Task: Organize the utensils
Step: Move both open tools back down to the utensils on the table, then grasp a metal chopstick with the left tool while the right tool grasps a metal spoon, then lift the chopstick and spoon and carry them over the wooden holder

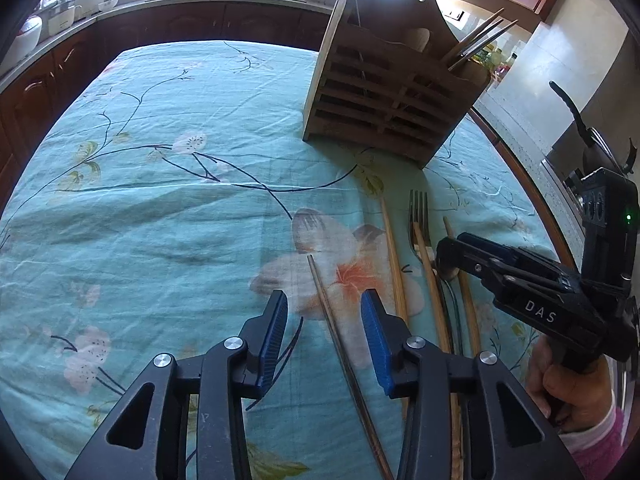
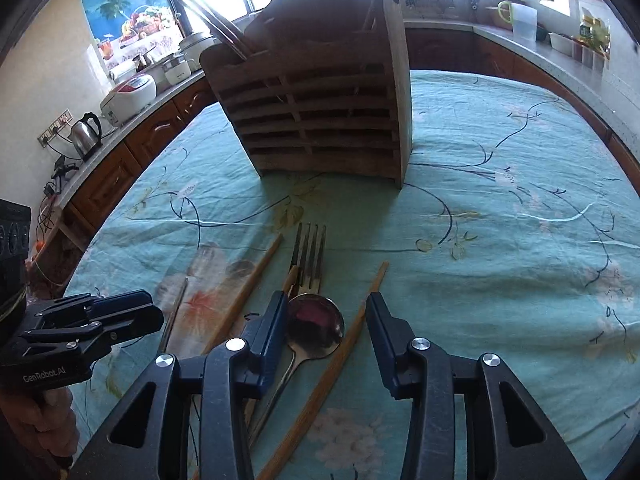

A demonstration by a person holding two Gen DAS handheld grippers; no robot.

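Slatted wooden utensil rack (image 2: 320,120): our landmark, some sticks already slotted. Before it on the teal floral surface (image 1: 140,220) we list bamboo chopsticks (image 2: 248,292), steel fork (image 2: 308,256), steel spoon (image 2: 316,324), loose for sorting. Left claw (image 1: 324,332) apart astride a dark chopstick (image 1: 332,320); right claw (image 2: 326,328) apart over the spoon.

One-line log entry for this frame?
left gripper: open over dark chopstick | right gripper: open over spoon | holder: upright
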